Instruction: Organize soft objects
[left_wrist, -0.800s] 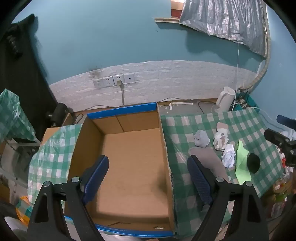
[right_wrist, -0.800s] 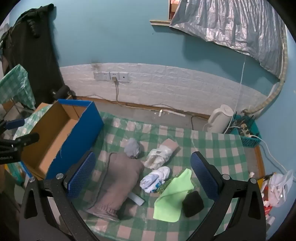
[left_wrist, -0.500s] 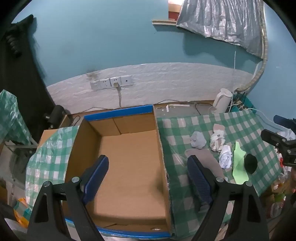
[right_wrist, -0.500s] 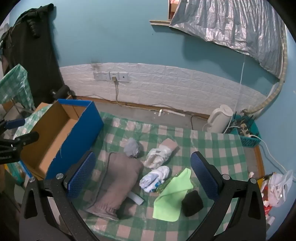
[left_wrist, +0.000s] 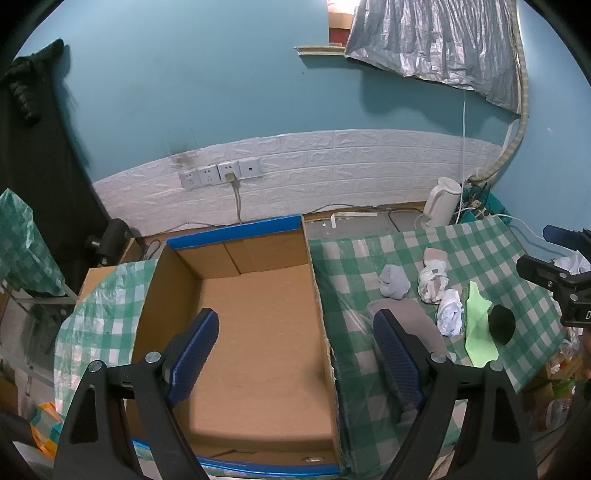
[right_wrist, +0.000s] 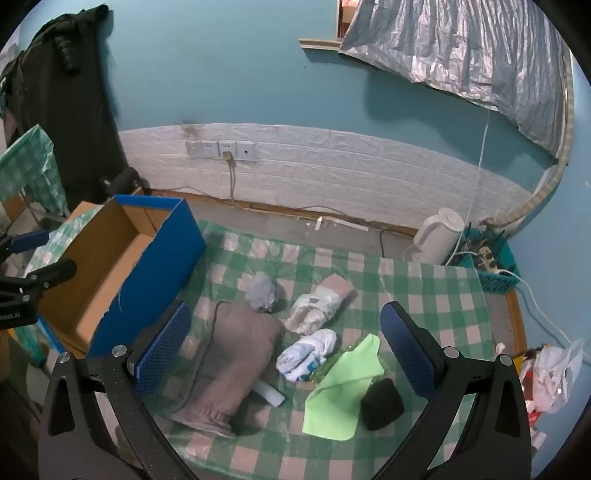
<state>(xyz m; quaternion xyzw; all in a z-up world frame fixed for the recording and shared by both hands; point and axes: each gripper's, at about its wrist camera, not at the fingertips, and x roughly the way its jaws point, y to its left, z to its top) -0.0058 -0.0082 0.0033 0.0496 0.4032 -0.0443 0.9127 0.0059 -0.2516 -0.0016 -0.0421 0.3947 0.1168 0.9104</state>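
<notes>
An empty cardboard box (left_wrist: 258, 332) with blue outer walls (right_wrist: 147, 280) stands left of the green checked cloth (right_wrist: 424, 295). On the cloth lie brown trousers (right_wrist: 236, 362), a grey sock ball (right_wrist: 262, 291), a white-beige bundle (right_wrist: 317, 302), a white-blue bundle (right_wrist: 306, 354), a green cloth (right_wrist: 343, 384) and a black bundle (right_wrist: 382, 404). My left gripper (left_wrist: 295, 343) is open and empty above the box. My right gripper (right_wrist: 284, 343) is open and empty above the soft objects.
A white kettle (right_wrist: 439, 236) and a teal basket of cables (right_wrist: 491, 262) stand at the back right. Wall sockets (right_wrist: 221, 149) with a cord are behind. A white plastic bag (right_wrist: 554, 373) lies off the cloth's right edge.
The left gripper's view has shifted slightly; the box and cloth sit a little lower and left in it. The right gripper has barely moved. Both stay open.
</notes>
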